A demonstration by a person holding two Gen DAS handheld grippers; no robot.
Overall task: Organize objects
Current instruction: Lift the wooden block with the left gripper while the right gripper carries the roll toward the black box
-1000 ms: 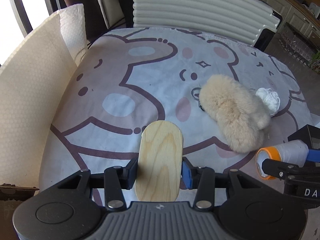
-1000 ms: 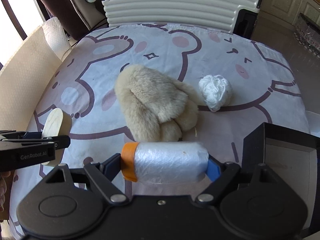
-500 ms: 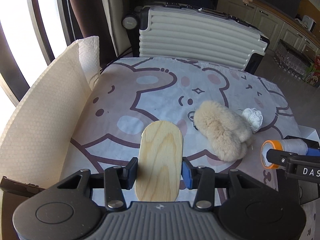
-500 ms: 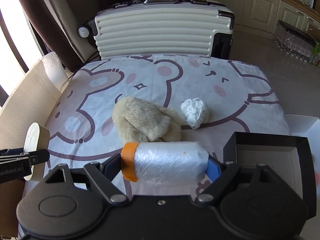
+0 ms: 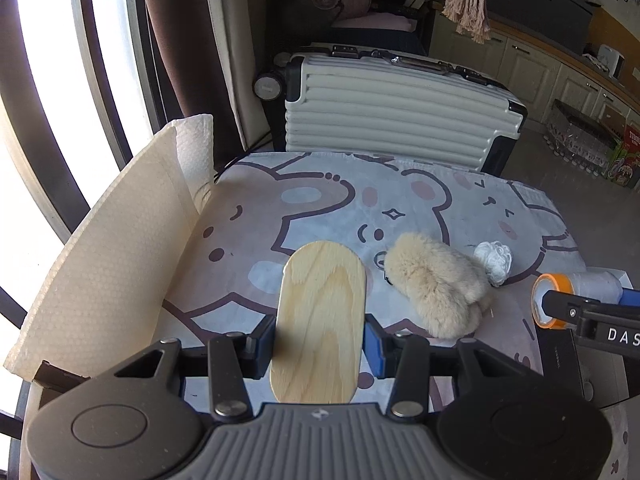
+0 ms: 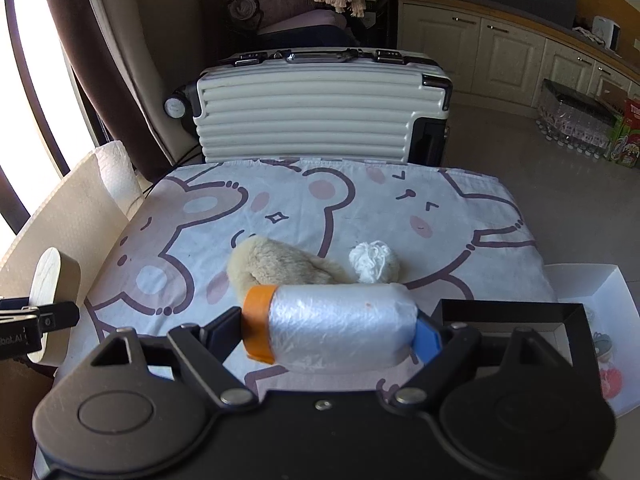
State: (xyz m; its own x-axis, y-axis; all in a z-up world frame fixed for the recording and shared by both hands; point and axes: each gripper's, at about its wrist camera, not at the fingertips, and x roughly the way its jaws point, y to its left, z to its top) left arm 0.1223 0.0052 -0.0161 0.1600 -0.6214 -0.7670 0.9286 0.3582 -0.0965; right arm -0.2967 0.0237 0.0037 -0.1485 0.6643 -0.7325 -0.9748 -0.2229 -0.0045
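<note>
White suitcase (image 6: 320, 116) — cream cabinets (image 6: 500, 56).

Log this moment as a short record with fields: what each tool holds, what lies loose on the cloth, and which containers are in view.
left tool: shut on the oval wooden board, gripped by its long edges
right tool: shut on the roll of plastic bags, gripped end to end, orange core toward the left
loose on cloth: beige fluffy toy; white yarn ball next to it
surface: bear-print cloth
containers: black box at right, white box beyond it
background: white suitcase behind the table
</note>
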